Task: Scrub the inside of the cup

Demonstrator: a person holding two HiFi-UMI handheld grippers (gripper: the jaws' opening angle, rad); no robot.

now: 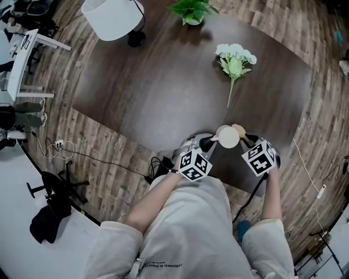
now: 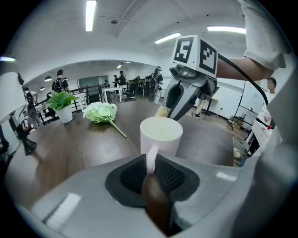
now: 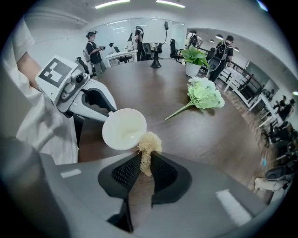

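Observation:
A white cup [image 1: 228,137] hangs in the air above the near edge of the dark table. My left gripper [image 2: 149,173] is shut on its handle [image 2: 150,158], and the cup [image 2: 160,136] stands upright beyond the jaws. My right gripper [image 3: 145,168] is shut on a pale fibrous scrubber [image 3: 147,146], whose tuft sits at the rim of the cup [image 3: 124,128], just outside its open mouth. In the head view the scrubber [image 1: 239,131] shows to the right of the cup, between the left gripper [image 1: 210,144] and the right gripper [image 1: 246,139].
A bunch of white flowers [image 1: 234,61] lies on the table's [image 1: 163,82] far right. A potted plant [image 1: 192,11] and a lamp with a white shade [image 1: 113,17] stand at the far edge. Several people stand in the office behind.

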